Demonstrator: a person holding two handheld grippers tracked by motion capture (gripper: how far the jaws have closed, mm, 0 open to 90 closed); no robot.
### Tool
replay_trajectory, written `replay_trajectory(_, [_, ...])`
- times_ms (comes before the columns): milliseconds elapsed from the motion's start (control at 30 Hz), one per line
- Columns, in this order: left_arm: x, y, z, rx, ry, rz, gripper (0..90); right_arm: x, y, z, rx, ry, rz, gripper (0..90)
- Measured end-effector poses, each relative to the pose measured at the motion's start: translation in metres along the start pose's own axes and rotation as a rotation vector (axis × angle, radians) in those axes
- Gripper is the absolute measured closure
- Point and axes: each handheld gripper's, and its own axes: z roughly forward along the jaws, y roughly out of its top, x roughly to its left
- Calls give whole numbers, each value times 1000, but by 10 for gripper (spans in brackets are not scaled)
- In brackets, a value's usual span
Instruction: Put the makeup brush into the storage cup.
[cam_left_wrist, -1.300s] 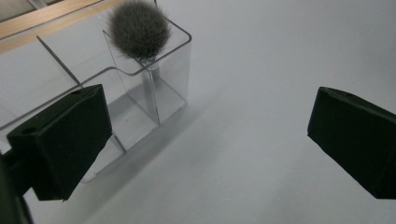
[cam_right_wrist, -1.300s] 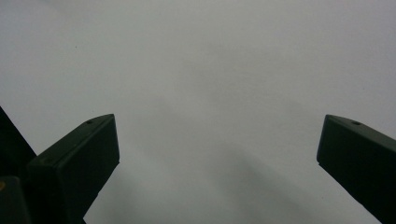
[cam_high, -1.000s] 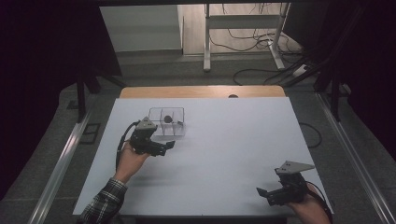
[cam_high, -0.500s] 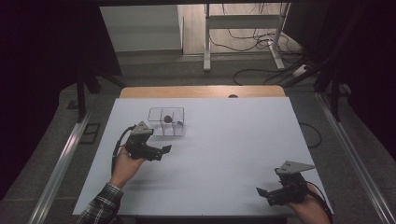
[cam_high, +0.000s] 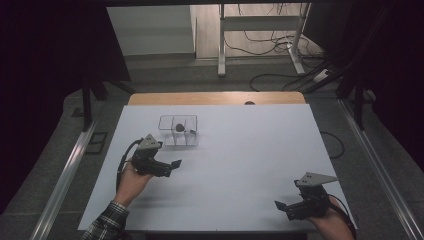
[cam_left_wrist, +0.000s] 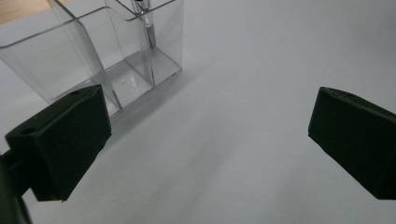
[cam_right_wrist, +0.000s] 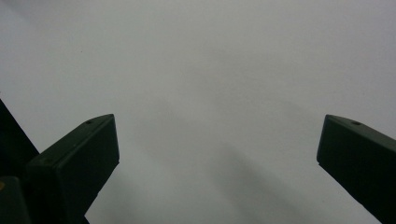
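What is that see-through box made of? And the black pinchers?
The see-through box looks like clear hard plastic, possibly acrylic: glossy walls, sharp edges, and the table shows through it. The left gripper has matte black jaws, likely plastic or rubber; the dull surface shows no shine, so I can't tell which.

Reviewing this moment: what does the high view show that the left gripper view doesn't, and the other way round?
High view alone: the right gripper at the near right corner, the dark round thing in the clear organizer, and the wooden table edge. Left gripper view alone: the organizer's inner dividers and a thin rod standing inside, close up. Both: the organizer, the white tabletop and the open left gripper.
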Motion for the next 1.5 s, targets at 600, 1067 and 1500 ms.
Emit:
replay_trajectory(600, [-1,-23,-20,-13,4,-42,0,0,0,0,-1,3,-2,0])
replay_trajectory(1067, [-3,-38,-33,-1,19,-55,0,0,0,0,1,5,-1,0])
replay_trajectory(1500, [-9,-48,-39,43,45,-23,0,1,0,1,12,7,-5,0])
